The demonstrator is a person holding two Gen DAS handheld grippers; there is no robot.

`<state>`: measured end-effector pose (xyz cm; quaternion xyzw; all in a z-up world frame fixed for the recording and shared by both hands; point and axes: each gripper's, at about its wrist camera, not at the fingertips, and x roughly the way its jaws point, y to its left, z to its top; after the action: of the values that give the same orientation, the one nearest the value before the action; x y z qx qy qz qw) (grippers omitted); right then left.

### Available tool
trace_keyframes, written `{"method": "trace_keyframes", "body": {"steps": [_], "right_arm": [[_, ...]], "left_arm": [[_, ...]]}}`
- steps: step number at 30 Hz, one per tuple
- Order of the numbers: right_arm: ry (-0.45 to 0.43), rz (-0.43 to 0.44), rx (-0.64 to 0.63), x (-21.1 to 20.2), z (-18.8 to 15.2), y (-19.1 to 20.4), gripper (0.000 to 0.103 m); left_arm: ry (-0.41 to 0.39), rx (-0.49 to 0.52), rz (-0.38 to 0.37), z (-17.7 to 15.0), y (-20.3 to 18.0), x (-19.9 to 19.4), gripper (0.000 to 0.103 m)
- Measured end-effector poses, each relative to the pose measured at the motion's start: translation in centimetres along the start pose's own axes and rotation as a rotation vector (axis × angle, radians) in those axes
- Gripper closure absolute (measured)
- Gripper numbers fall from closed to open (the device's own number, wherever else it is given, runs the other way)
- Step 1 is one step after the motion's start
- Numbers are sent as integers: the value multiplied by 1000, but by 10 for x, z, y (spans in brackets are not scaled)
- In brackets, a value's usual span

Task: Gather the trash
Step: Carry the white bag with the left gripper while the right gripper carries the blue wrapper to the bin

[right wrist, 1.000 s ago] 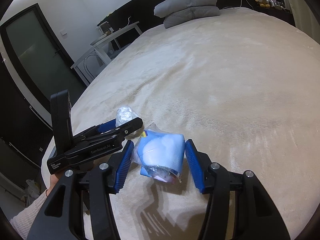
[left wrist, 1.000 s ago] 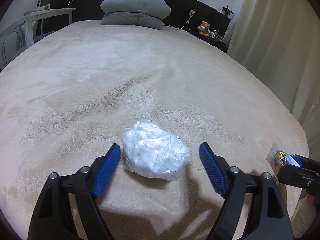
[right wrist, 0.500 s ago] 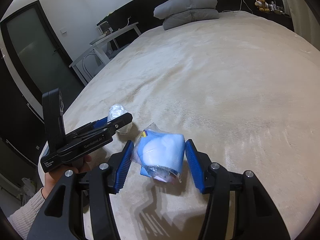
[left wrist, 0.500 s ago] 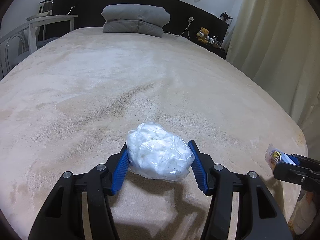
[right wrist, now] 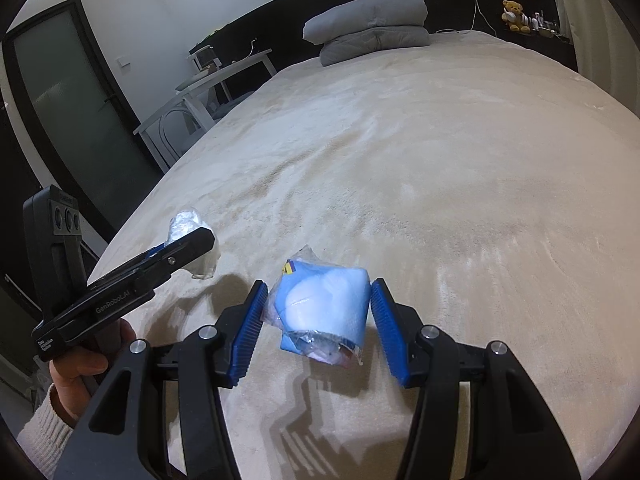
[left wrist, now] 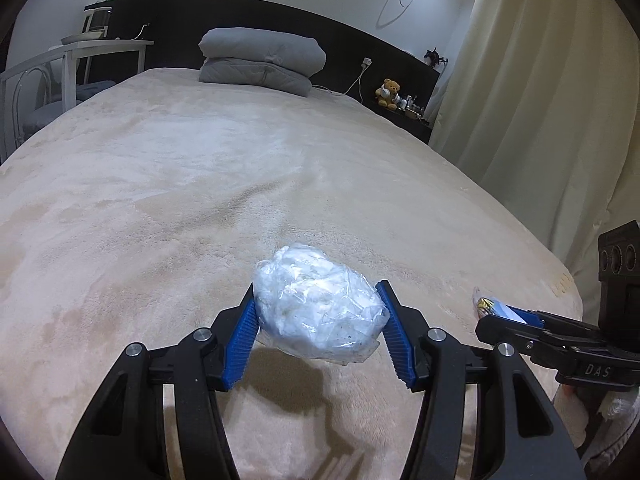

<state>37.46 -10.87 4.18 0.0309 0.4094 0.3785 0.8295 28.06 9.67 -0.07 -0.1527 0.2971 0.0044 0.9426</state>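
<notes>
We have both pieces of trash in hand, judging by the two wrist views. Our left gripper (left wrist: 318,322) pinches the clear crumpled bag (left wrist: 316,308), its blue pads pressed into both sides, with the bag's shadow on the beige bedspread (left wrist: 200,184) beneath it (so it looks lifted). Our right gripper (right wrist: 318,326) holds the blue-and-white packet (right wrist: 324,312) between its pads, also above the cover. No other litter shows on the bed, so what is left, we judge, is carrying both to a bin. No bin or trash bag appears in either view. Whether the right pads truly touch the packet's wrapper is hard to make out, since slight gaps show.
</notes>
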Motion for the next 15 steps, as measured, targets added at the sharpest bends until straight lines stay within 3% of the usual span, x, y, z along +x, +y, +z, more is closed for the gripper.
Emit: {"method": "trace_keyframes", "body": {"steps": [15], "right_arm": [[-22, -19, 14, -33, -32, 9, 49]], "left_arm": [[-54, 9, -51, -36, -30, -66, 47]]}}
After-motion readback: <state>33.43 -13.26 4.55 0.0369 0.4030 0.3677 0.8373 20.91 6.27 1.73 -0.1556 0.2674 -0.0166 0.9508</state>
